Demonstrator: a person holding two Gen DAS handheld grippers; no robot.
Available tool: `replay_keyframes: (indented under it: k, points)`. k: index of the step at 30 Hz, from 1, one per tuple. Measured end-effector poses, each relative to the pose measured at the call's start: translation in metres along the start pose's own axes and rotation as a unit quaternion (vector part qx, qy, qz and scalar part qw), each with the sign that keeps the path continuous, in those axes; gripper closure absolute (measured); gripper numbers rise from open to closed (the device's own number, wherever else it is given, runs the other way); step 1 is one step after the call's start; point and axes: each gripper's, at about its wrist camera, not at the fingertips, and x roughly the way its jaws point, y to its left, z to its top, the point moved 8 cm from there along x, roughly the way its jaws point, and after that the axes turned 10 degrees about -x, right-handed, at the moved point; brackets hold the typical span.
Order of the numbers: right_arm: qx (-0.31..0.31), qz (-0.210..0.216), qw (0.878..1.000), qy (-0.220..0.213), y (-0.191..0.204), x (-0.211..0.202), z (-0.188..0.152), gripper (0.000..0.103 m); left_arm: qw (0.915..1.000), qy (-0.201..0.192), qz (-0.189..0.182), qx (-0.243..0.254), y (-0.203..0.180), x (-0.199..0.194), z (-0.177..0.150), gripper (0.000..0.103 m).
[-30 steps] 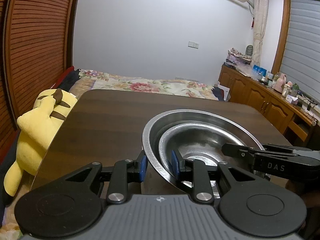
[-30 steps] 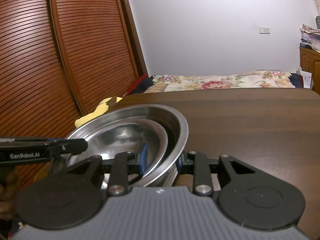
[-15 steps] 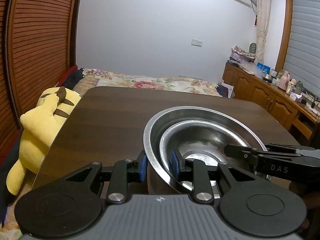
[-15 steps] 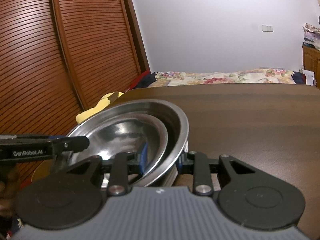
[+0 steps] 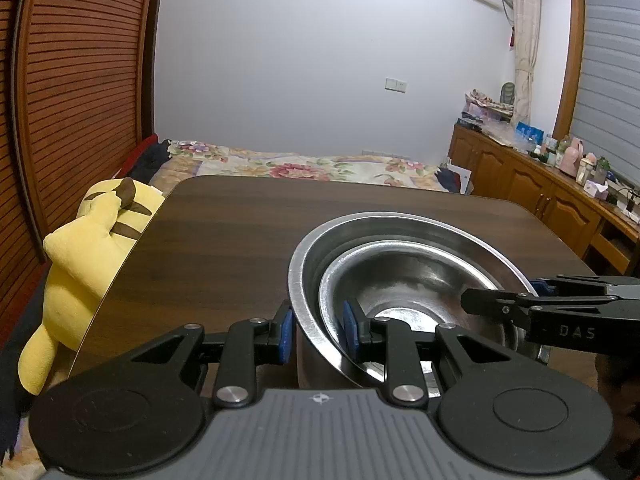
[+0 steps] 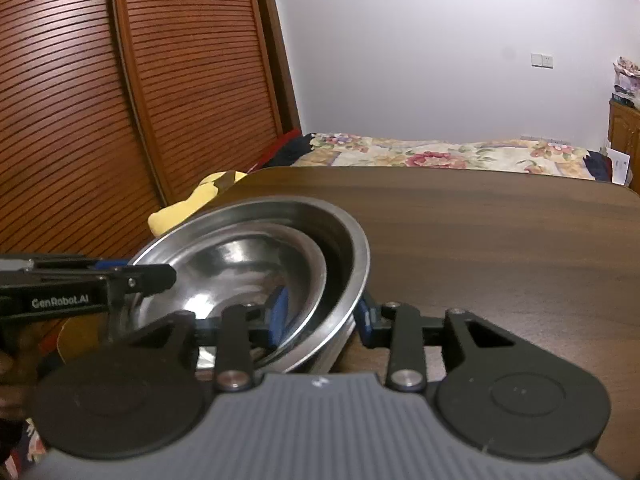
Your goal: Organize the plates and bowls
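Note:
Two steel bowls sit nested on the dark wooden table [image 5: 240, 240]: a small bowl [image 5: 400, 276] inside a large bowl [image 5: 400, 222]. My left gripper [image 5: 318, 330] is shut across their near left rims, one blue pad outside the large bowl and one inside the small bowl. In the right wrist view, my right gripper [image 6: 320, 314] straddles the right rims of the large bowl [image 6: 352, 240] and small bowl [image 6: 240, 256]. Its jaws are opening, and the pads stand just off the metal. Each gripper's fingers reach into the other's view from the side.
A yellow plush toy [image 5: 88, 248] lies off the table's left edge, by slatted wooden doors [image 6: 80, 120]. A bed with a floral cover [image 5: 300, 164] lies beyond the far edge. A wooden cabinet [image 5: 540, 196] with clutter lines the right wall.
The right gripper's jaws have spread a little wider around the bowls' rims. The bowls and the left gripper have stayed where they were.

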Motion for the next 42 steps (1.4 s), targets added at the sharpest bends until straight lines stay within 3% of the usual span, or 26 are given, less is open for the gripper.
replay_keyframes:
  k: [4, 9, 14, 17, 19, 23, 29, 42]
  points:
    - [0.001, -0.007, 1.0, 0.005, -0.002, -0.002, -0.002, 0.055, 1.0, -0.002, 0.005, 0.002, -0.001, -0.001, 0.0, 0.074]
    - [0.009, -0.019, 1.0, -0.002, -0.008, -0.013, -0.003, 0.041, 0.9998, -0.014, 0.015, 0.008, 0.0, -0.004, 0.003, 0.039]
    - [0.012, -0.031, 0.999, -0.019, -0.015, -0.031, 0.0, 0.035, 0.999, -0.029, 0.027, 0.02, -0.004, -0.01, 0.007, 0.012]
    - [0.012, -0.041, 0.999, -0.032, -0.017, -0.041, 0.003, 0.019, 0.9986, -0.037, 0.027, 0.025, -0.007, -0.014, 0.008, 0.003]
    - [0.011, -0.053, 0.998, -0.044, -0.019, -0.048, 0.004, 0.008, 0.9984, -0.043, 0.027, 0.027, -0.011, -0.018, 0.009, 0.001]
    - [-0.003, -0.085, 0.995, -0.06, -0.023, -0.06, 0.005, 0.0, 0.9979, -0.048, 0.028, 0.033, -0.02, -0.024, 0.012, 0.0]
    - [-0.005, -0.127, 0.991, -0.051, -0.03, -0.07, 0.004, 0.0, 0.9965, -0.06, 0.022, 0.053, -0.041, -0.033, 0.014, 0.0]
    - [0.021, -0.169, 0.984, -0.06, -0.037, -0.092, 0.0, 0.0, 0.9947, -0.082, 0.019, 0.059, -0.067, -0.054, 0.021, 0.0]
